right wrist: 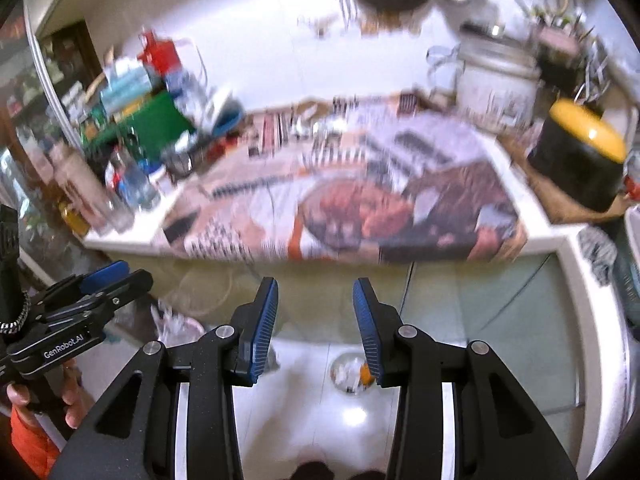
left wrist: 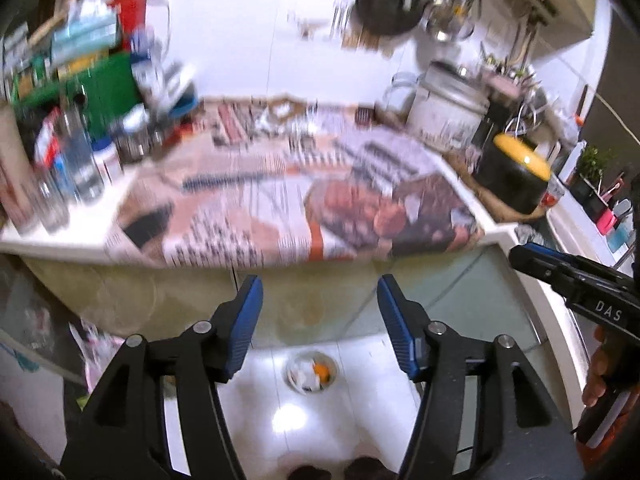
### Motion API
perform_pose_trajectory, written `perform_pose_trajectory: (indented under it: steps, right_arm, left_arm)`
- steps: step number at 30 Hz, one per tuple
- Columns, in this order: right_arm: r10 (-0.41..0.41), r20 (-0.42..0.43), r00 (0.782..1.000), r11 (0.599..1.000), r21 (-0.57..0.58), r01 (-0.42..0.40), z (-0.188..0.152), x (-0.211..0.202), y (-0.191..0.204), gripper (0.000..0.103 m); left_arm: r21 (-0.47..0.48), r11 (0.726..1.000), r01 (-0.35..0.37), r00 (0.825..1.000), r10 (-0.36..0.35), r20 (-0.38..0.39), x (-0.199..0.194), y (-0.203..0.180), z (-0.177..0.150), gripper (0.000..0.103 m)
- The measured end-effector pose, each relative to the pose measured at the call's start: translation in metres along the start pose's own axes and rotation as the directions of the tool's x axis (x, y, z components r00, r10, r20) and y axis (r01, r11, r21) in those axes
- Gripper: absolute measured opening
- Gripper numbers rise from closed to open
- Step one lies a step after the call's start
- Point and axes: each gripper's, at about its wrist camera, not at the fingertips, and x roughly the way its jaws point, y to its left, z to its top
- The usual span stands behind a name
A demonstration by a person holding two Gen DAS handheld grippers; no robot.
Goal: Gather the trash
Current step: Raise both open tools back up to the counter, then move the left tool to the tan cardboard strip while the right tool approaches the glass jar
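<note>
A small round bin (left wrist: 312,372) stands on the white floor below the counter, holding white scraps and an orange piece; the right wrist view shows the bin (right wrist: 350,374) partly behind a finger. My left gripper (left wrist: 320,292) hangs open high above it with nothing between its blue pads. My right gripper (right wrist: 315,294) is open too, narrower, and empty. Each gripper shows in the other's view: the right gripper (left wrist: 532,258) at the right edge, the left gripper (right wrist: 116,274) at the left. Newspaper (left wrist: 296,204) covers the counter in front of both; the picture is blurred.
Bottles, jars and boxes (left wrist: 76,120) crowd the counter's left end. A white pot (left wrist: 448,108) and a black container with a yellow lid (left wrist: 516,172) stand at the right. A dark pan (left wrist: 384,0) hangs on the wall. Plastic bags (right wrist: 176,324) lie on the floor at left.
</note>
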Motion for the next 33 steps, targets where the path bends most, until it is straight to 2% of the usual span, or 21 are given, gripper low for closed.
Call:
perform_pose_trajectory:
  steps: [2, 6, 10, 19, 23, 27, 33]
  right_arm:
    - [-0.026, 0.052, 0.998, 1.000, -0.008, 0.026, 0.010, -0.013, 0.004, 0.037]
    - [-0.059, 0.134, 0.989, 0.998, -0.005, 0.060, 0.026, -0.030, 0.005, 0.054]
    - [-0.080, 0.165, 0.983, 0.997, -0.008, 0.082, 0.042, -0.028, -0.001, 0.055]
    - [-0.045, 0.158, 0.986, 0.998, -0.038, 0.052, 0.086, 0.008, -0.038, 0.056]
    - [-0.018, 0.157, 0.987, 0.998, -0.061, 0.028, 0.120, 0.027, -0.059, 0.056]
    - [0.014, 0.140, 0.990, 0.995, -0.096, -0.001, 0.152, 0.049, -0.076, 0.056]
    - [0.047, 0.101, 0.994, 0.990, -0.134, -0.034, 0.183, 0.088, -0.088, 0.056]
  left_arm:
    - [0.015, 1.000, -0.003, 0.999, 0.003, 0.044, -0.013, 0.001, 0.011, 0.065]
    - [0.018, 1.000, 0.006, 0.996, -0.007, 0.092, -0.025, 0.003, 0.033, 0.071]
    - [0.021, 1.000, 0.001, 0.993, -0.004, 0.116, -0.016, 0.001, 0.054, 0.075]
    - [-0.021, 0.999, -0.043, 0.986, 0.046, 0.159, 0.030, -0.011, 0.114, 0.078]
    - [-0.059, 0.997, -0.057, 0.984, 0.066, 0.165, 0.060, -0.018, 0.149, 0.078]
    - [-0.133, 0.988, -0.077, 0.983, 0.098, 0.157, 0.090, -0.018, 0.178, 0.078]
    - [-0.190, 0.972, -0.140, 0.979, 0.165, 0.122, 0.121, -0.004, 0.196, 0.078]
